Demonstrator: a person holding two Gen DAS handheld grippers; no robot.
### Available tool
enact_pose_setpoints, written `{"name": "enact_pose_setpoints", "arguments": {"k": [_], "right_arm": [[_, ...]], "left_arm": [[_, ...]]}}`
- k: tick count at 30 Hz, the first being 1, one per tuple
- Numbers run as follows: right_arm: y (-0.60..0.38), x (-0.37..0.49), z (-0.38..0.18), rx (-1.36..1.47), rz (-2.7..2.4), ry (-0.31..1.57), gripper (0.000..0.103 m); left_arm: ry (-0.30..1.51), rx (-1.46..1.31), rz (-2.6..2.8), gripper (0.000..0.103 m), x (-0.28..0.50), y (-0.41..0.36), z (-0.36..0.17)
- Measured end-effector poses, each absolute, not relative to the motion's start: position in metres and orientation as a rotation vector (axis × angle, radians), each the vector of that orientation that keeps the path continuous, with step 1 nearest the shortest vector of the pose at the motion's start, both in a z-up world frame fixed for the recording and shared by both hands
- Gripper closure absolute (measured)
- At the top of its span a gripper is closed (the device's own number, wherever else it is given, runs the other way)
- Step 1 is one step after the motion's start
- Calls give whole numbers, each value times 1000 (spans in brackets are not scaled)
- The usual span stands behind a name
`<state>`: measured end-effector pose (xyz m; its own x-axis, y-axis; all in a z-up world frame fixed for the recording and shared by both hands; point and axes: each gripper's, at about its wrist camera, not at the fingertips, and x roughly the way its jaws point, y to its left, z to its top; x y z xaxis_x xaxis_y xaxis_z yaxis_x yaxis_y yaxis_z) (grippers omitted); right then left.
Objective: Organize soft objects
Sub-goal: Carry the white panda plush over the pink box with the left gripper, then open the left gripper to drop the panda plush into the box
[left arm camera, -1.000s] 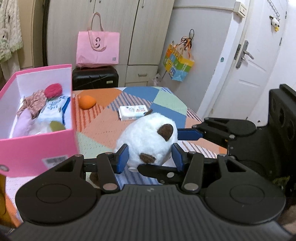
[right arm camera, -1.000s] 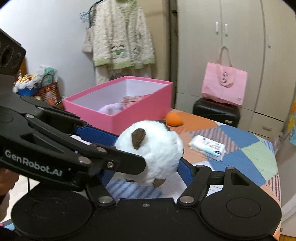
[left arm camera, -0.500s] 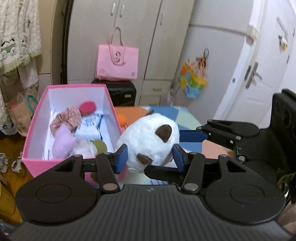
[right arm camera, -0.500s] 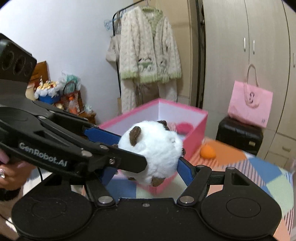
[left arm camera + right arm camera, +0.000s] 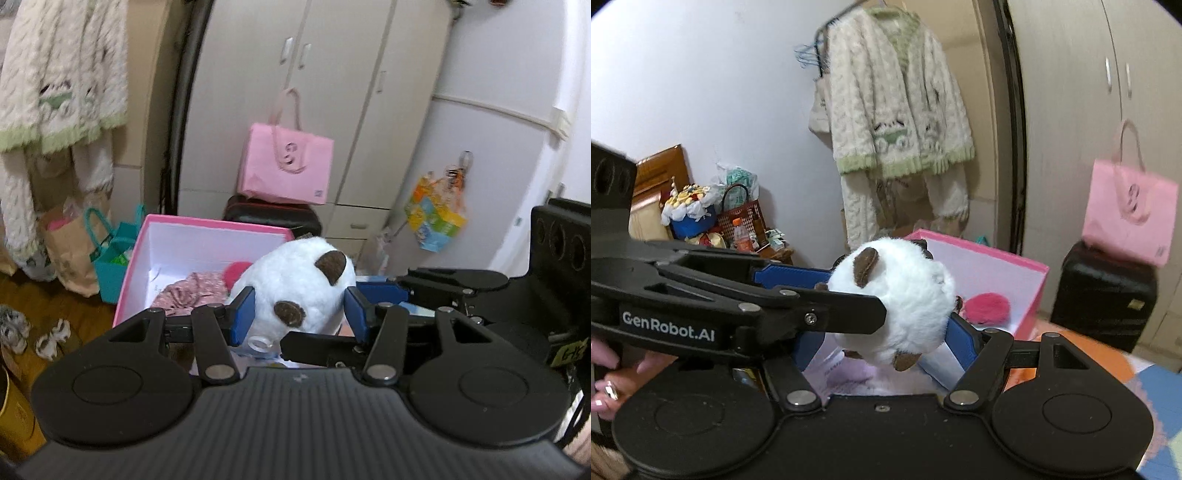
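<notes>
Both grippers hold one thing between them: a round white plush toy with brown ears (image 5: pixel 295 284), raised in the air over the near end of an open pink cardboard box (image 5: pixel 207 225). The left gripper (image 5: pixel 299 314) has its blue-padded fingers part-closed on the toy's lower sides, and the right gripper (image 5: pixel 882 332) clasps the same toy from a crossing angle, its fingers set wider round the bulk of the fur.

The toy looks light, squashy and springy, so it should give under the pads rather than slip, and it is not likely to be harmed by a drop. The pile is loose, so a hold low on the body, where the stuffing is thickest, seems safer than one on an ear or on the small clear plastic ring (image 5: pixel 260 343) that hangs beneath it.

The left wrist view shows the box's contents best: a crumpled pink patterned cloth (image 5: pixel 192 293) and a fuzzy red-pink ball (image 5: pixel 236 269), plus a teal bag (image 5: pixel 110 258) on the floor beside the box. The right wrist view shows instead the left gripper's whole arm crossing in front, a hand (image 5: pixel 613 384) behind it, and a strip of the patchwork-covered counter (image 5: pixel 1108 354) to the right of the box.
</notes>
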<state>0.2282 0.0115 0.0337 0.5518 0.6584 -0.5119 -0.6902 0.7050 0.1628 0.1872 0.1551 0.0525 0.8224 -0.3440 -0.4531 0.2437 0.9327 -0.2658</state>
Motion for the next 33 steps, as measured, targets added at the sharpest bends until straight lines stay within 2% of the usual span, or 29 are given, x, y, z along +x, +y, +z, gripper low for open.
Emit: {"name": "enact_pose_setpoints", "arguments": {"k": [8, 15, 21, 33], "right_arm": [[33, 283, 2, -76, 789, 718, 27], [40, 298, -8, -162, 809, 709, 28], [27, 295, -2, -157, 824, 676, 28], [-57, 240, 34, -95, 778, 549, 28]], "left_arm": [[656, -289, -279, 54, 248, 180, 17], [670, -252, -238, 51, 260, 173, 7], [575, -98, -109, 49, 246, 159, 18], [525, -37, -198, 46, 183, 131, 47]]}}
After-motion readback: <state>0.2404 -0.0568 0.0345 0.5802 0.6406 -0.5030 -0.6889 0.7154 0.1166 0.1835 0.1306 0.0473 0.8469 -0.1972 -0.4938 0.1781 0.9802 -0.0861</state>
